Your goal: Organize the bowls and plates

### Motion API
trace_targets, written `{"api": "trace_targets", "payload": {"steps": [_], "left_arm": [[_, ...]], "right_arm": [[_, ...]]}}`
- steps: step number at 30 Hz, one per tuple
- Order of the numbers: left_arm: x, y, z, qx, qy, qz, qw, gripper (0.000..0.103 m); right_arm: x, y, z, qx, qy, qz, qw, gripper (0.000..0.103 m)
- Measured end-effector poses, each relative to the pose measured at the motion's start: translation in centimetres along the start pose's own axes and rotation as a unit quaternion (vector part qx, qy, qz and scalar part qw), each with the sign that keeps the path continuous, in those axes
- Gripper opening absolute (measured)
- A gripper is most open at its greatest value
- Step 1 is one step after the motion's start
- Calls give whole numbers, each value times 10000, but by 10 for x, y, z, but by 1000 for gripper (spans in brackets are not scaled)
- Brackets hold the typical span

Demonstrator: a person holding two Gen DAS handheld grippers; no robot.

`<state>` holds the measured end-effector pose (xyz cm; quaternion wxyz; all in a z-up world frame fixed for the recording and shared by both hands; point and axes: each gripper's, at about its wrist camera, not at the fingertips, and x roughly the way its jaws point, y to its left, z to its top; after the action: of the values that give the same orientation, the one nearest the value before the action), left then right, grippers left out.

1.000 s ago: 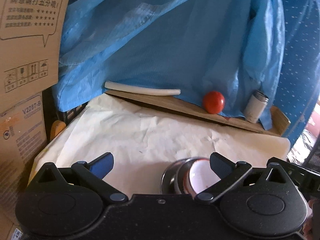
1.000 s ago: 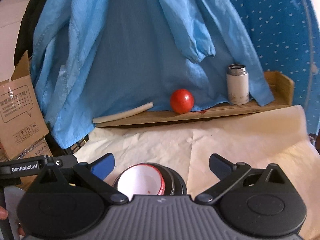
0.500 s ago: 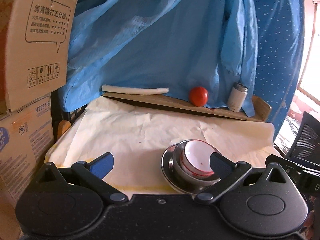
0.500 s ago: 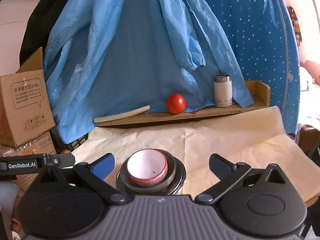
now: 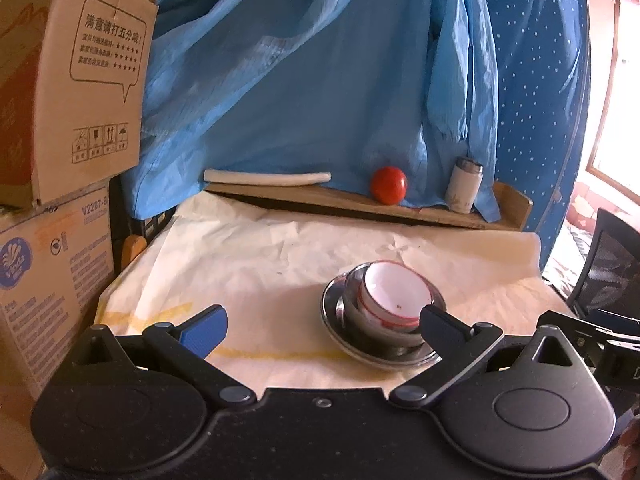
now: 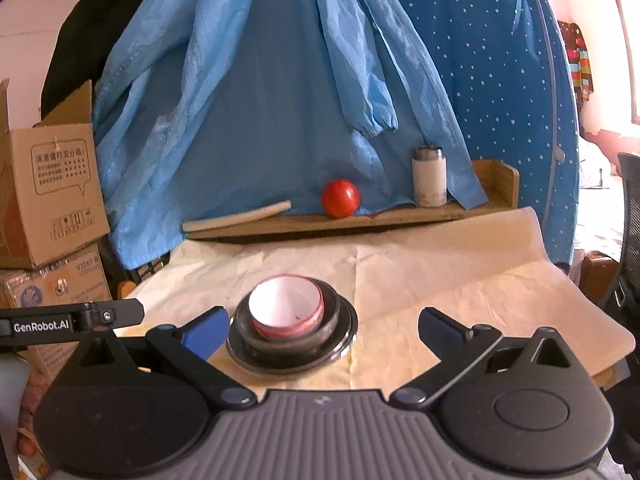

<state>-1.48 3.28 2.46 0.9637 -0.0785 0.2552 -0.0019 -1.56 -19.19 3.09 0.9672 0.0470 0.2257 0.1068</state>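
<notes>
Both grippers had backed away from the stack over the last second. Left gripper (image 5: 320,322) and right gripper (image 6: 322,330) held nothing, fingers spread apart. White bowl (image 6: 285,312) sat upright, mouth up, nested in metal bowl (image 6: 330,330) on plate (image 6: 240,354), near the table's (image 6: 460,280) front edge. Stacking looked complete. Round, no long axis.

Counted on the paper-covered table: one metal plate (image 6: 347,342), one metal bowl (image 6: 330,322) nested on it, and one red-rimmed white bowl (image 6: 285,311) inside that. The wooden shelf (image 6: 400,216) behind held one red ball (image 6: 340,197), one white flask (image 6: 429,182) and one pale stick (image 6: 236,220). Two stacked cardboard boxes (image 5: 68,100) stood at left.
</notes>
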Motion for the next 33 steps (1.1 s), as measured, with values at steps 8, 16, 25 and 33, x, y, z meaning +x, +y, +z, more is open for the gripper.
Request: {"api": "trace_targets", "payload": {"steps": [8,16,25,33], "left_arm": [[-3,1,-18,69,109,-3,9999,102],[-2,7,-26,1,156,8,9999,102],[5,10,-34,22,300,66,9995,102],[9,11,-40,177,390,149,9990,102]], "right_arm": [[-2,-4,-16,72,201,-15,9998,103],[-1,-4,-20,129,232,63,9996,103],[5,-6,-26,131,294,55,9995,103],[13,-6,-30,119,452,-5,9989,103]]}}
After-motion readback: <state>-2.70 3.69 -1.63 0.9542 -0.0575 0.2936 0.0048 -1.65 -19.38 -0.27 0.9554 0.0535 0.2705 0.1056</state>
